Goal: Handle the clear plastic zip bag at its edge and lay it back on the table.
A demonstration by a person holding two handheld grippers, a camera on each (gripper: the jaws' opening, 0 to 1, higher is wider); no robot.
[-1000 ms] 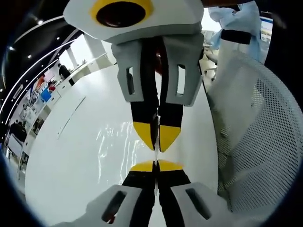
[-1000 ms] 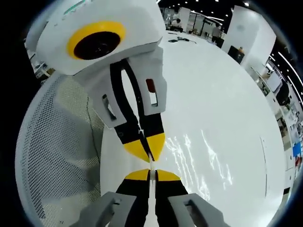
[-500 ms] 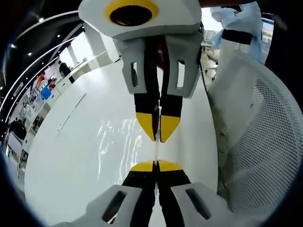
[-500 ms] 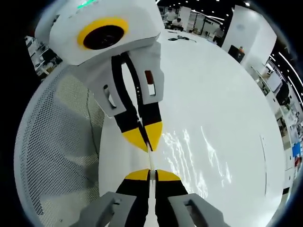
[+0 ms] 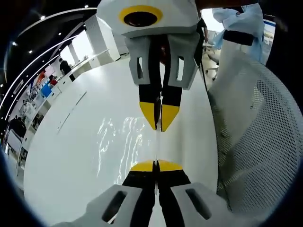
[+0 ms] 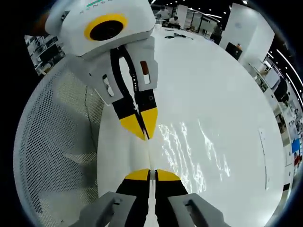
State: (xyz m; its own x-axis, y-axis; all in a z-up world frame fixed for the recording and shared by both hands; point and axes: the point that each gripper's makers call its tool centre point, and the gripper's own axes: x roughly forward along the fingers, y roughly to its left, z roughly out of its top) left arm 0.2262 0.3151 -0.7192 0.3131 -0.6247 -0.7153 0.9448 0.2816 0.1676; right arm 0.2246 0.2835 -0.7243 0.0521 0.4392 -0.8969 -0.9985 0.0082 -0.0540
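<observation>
Pinching clear zip bag [image 5: 124, 142] edge btwn both tools: left tool [image 5: 156, 165] and right tool [image 6: 149, 171] clamped on it, over white tabletop [image 6: 227, 109].

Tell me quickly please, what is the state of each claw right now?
Left claw: shut on the edge of the clear zip bag.
Right claw: shut on the same edge of the bag.
</observation>
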